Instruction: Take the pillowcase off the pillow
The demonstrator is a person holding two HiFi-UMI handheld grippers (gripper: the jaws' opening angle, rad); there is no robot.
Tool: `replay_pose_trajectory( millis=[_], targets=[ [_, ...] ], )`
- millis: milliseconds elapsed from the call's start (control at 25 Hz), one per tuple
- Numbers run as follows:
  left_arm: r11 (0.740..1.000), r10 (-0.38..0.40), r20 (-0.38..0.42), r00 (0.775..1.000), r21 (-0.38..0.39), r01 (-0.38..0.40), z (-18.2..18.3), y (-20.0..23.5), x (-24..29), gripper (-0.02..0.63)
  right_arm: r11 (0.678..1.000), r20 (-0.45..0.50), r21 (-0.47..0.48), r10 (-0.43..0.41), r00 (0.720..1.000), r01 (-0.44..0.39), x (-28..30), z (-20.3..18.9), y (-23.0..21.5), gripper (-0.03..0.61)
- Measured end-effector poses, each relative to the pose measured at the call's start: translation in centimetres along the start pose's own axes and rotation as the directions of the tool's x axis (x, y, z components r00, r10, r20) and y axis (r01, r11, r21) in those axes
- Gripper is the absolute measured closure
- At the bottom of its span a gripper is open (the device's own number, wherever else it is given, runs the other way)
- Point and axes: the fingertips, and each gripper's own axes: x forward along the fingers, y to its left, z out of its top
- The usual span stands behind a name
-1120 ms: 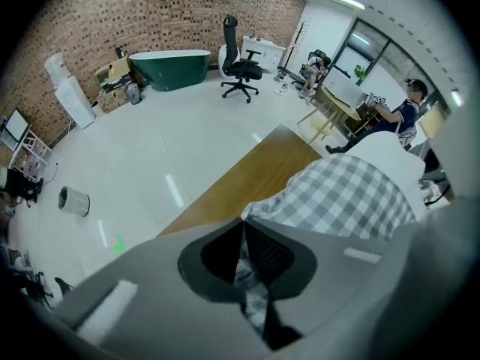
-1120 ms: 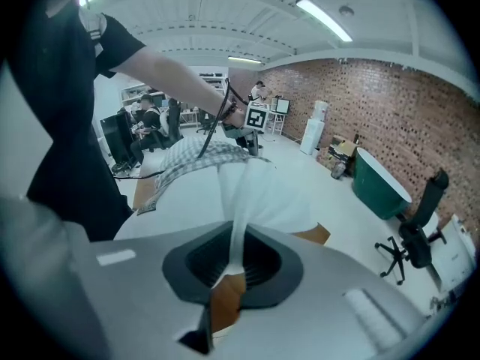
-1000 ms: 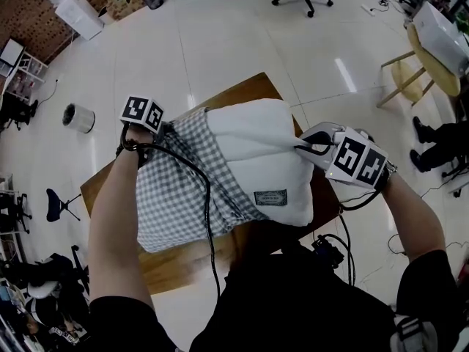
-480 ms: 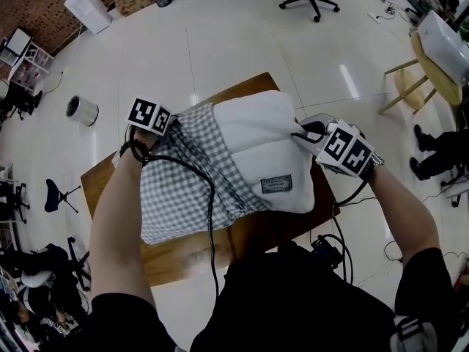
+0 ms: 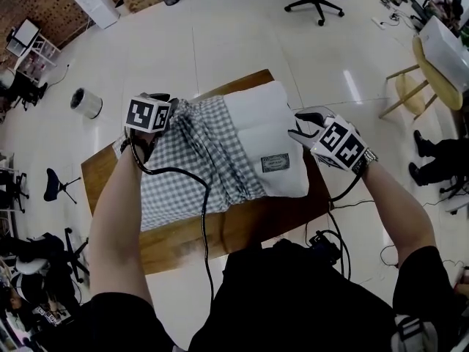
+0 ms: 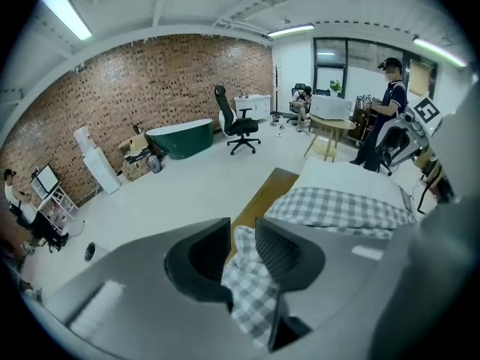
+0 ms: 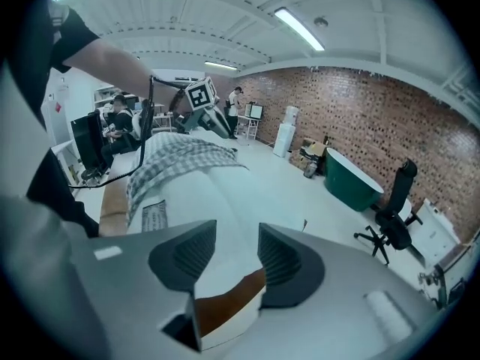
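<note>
Looking down on a wooden worktop (image 5: 99, 185) carrying 1 white pillow (image 5: 267, 123), lying flat across it. Serving as the only container here, a grey-and-white checked pillowcase (image 5: 168, 204), covering the pillow's left part and leaving the right part bare, with its open mouth bunching in folds across the pillow's middle.

Hovering at the pillowcase's far left corner, the left hand-held gripper (image 5: 170, 105). Having just been opening, its 2 jaws are now standing apart, with a loose fold of checked cloth (image 6: 251, 291) hanging between them and not being pinched.

Hovering at the pillow's bare right edge, the right hand-held gripper (image 5: 299, 123). Likewise having just been opening, its jaws are now standing apart, with the white edge lying between them and not being squeezed.

Showing on the bare part, near the front edge and close to the bunched mouth, 1 small grey label (image 5: 275, 162).
</note>
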Motion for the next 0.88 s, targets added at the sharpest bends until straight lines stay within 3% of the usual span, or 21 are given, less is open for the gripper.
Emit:
replay_pose_trajectory(
  millis=[400, 640, 880],
  targets=[
    [0.998, 0.039, 0.139, 0.990, -0.060, -0.030, -0.5, -8.0, -5.1, 0.503, 0.992, 0.047, -0.102, 0.083, 0.995, -0.078, -1.7, -1.0, 5.8, 0.347],
    [0.995, 0.051, 0.220, 0.974, -0.094, -0.031, -2.8, -15.0, -7.3, 0.502, 0.981, 0.042, -0.145, 0.134, 0.990, -0.127, -1.9, -3.3, 11.0, 0.299],
    [0.993, 0.061, 0.252, 0.966, -0.113, -0.033, -6.8, -21.0, -7.5, 0.485, 0.966, 0.016, -0.233, 0.118, 0.993, -0.111, -0.9, -5.4, 14.7, 0.272]
  ],
)
